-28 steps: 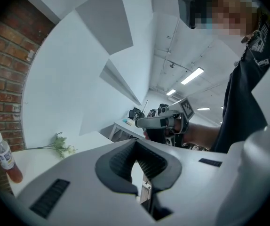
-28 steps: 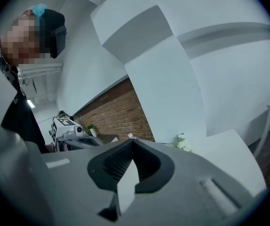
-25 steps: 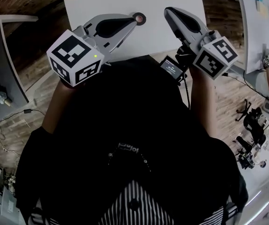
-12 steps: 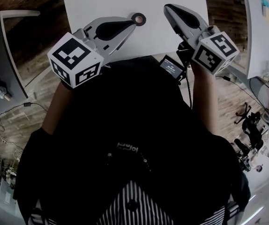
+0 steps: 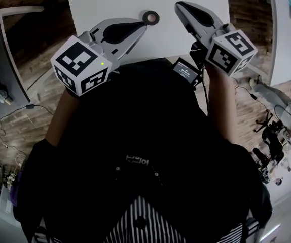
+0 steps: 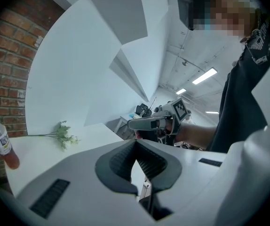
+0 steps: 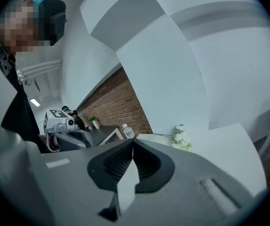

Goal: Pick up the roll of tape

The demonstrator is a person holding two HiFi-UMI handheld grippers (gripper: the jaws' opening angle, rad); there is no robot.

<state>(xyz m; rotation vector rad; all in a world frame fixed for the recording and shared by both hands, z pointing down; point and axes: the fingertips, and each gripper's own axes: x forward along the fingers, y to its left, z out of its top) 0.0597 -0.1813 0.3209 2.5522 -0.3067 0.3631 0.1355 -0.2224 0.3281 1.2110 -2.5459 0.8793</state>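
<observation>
The roll of tape [image 5: 151, 17], a small dark ring, lies flat on the white table [image 5: 110, 1] near its front edge. My left gripper [image 5: 143, 25] is shut and empty, its tip just left of the roll and nearer me. My right gripper [image 5: 178, 5] is also shut and empty, its tip to the right of the roll. In the left gripper view the jaws [image 6: 136, 143] meet, with the right gripper [image 6: 156, 123] beyond them. In the right gripper view the closed jaws [image 7: 132, 143] point over the table. The roll shows in neither gripper view.
A drink bottle [image 6: 1, 141] stands at the table's far left corner, and a sprig of white flowers [image 7: 180, 138] lies at the far side. A brick wall [image 7: 118, 107] is behind. Another desk [image 5: 282, 29] stands to the right, with chairs and cables on the wooden floor.
Both grippers have sunk a little toward the table, the right one more. Their jaws stay shut, and the tape roll has not moved.
</observation>
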